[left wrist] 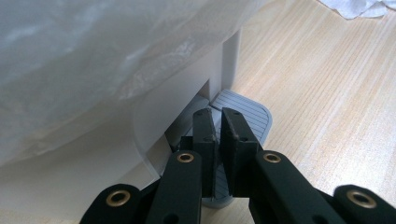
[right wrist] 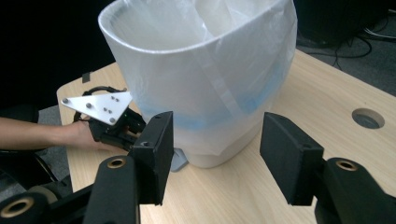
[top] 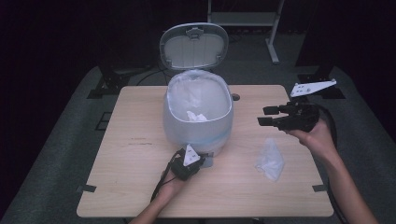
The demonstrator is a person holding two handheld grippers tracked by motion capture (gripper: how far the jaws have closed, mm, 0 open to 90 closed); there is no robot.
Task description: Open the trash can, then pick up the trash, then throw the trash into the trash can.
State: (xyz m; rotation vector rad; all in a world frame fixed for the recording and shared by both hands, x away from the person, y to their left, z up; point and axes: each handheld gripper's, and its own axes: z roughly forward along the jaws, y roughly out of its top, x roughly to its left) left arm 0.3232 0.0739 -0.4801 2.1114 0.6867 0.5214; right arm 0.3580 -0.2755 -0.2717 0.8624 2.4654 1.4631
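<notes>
High view shows a white pedal bin [top: 198, 122] standing in the middle of the bench [top: 140, 186], its lid [top: 193, 45] raised and a plastic liner folded over the rim, with 1 crumpled tissue [top: 196, 116] already lying inside. The left claw [top: 201, 161] is at the foot of the bin; in the left gripper view its jaws are closed almost together, holding nothing, and they rest on the ribbed grey pedal [left wrist: 245, 114] to press it down. The right claw [top: 266, 116] hovers to the right of the bin with its jaws apart and empty, as the right gripper view shows clearly. A second crumpled tissue [top: 270, 160] lies on the bench near the front right, well apart from the bin and below the right claw. I judge that the step in hand is to fetch this tissue. To do it well, the left claw should keep a steady pressure on the pedal so the lid does not fall. The right claw should come down from above, close on the highest fold of the tissue, and lift it cleanly. Then it should carry it over the rim before it lets go.
</notes>
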